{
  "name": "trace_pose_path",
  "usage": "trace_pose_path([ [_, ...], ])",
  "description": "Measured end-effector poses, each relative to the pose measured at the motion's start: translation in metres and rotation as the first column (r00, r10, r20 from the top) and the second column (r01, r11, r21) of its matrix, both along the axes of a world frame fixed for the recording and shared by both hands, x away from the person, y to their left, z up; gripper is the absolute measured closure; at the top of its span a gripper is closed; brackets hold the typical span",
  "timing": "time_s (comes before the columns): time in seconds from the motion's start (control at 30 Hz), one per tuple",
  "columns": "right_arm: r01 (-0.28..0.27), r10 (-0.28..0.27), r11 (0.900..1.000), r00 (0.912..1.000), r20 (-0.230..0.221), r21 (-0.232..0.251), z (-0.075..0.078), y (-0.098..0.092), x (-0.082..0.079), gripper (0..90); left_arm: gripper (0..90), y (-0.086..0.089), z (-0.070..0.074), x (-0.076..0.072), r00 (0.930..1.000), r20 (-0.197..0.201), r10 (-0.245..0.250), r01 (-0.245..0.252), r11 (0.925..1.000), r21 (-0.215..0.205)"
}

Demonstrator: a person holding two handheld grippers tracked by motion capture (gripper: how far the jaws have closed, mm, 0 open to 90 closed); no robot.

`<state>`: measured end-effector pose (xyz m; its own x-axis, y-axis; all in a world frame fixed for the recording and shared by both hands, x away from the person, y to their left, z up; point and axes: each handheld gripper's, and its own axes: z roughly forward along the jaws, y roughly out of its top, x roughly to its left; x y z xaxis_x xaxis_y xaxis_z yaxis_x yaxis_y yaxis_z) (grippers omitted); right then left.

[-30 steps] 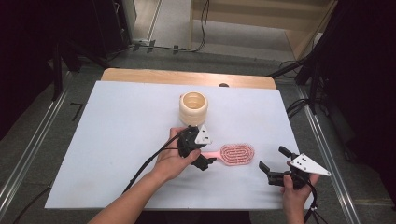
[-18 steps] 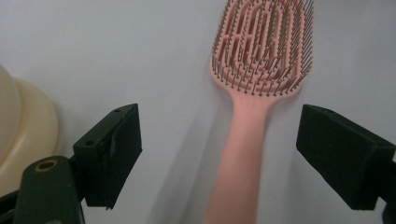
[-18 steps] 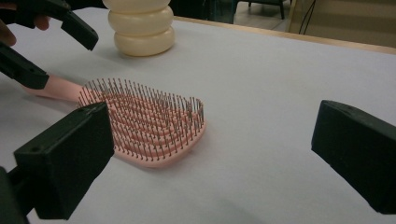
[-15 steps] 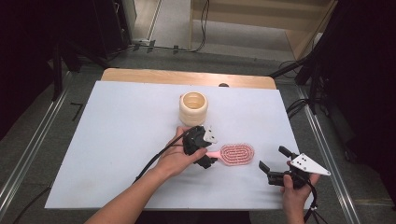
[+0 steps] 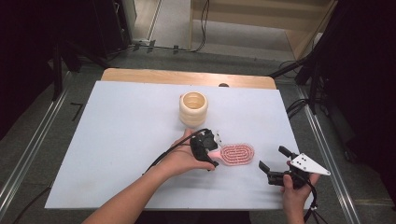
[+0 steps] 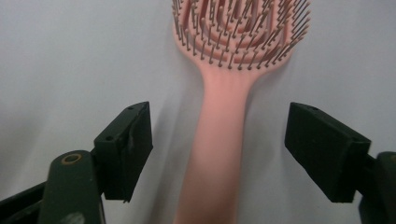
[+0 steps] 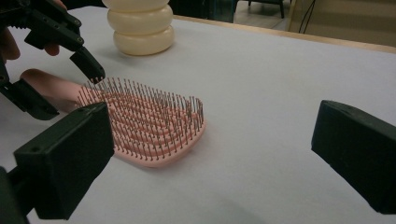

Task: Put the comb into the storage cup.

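On the left, the left gripper (image 5: 211, 150) straddles the handle of the pink hairbrush (image 5: 235, 153), which lies bristles-up on the white tabletop (image 5: 116, 135), in front of the cream ribbed cup (image 5: 193, 109). In the left gripper view the handle (image 6: 219, 154) runs up the middle between the two black jaws, with bare tabletop showing on either side of it: the jaws have just been closing, yet they stand apart and neither pad presses the handle.

To do this step well, I judge the person should keep the handle centred as it is now, bring the jaws low enough to catch the handle's sides rather than its rounded top, and close squarely across the narrow neck just below the bristled head, so the brush does not swivel or slip when lifted. Closing slowly and evenly would keep one pad from nudging the brush sideways.

Further right, the brush head (image 7: 144, 126) rests flat. At the far right, the right gripper (image 5: 276, 164) hangs over the tabletop with its jaws wide apart and nothing between them, near the head but not touching it.

No brand, label or writing can be read on the brush, the cup or the grippers.
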<state>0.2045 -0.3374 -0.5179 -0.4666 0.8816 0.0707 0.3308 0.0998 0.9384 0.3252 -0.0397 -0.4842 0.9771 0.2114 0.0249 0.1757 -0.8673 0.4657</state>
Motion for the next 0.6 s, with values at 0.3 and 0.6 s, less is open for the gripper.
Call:
trace_pose_path([
  [0.3, 0.0, 0.0, 1.0, 1.0, 0.001, -0.004, 0.0, 0.0, 0.001, 0.0, 38.7, -0.007, 0.001, 0.004, 0.9999, 0.003, -0.015, 0.015, 0.9987, 0.049],
  [0.6, 0.001, -0.001, 1.0, 1.0, 0.0, -0.003, 0.0, 0.0, 0.0, 0.0, 53.7, -0.017, 0.001, 0.007, 0.999, -0.02, -0.041, 0.043, 0.995, 0.09],
])
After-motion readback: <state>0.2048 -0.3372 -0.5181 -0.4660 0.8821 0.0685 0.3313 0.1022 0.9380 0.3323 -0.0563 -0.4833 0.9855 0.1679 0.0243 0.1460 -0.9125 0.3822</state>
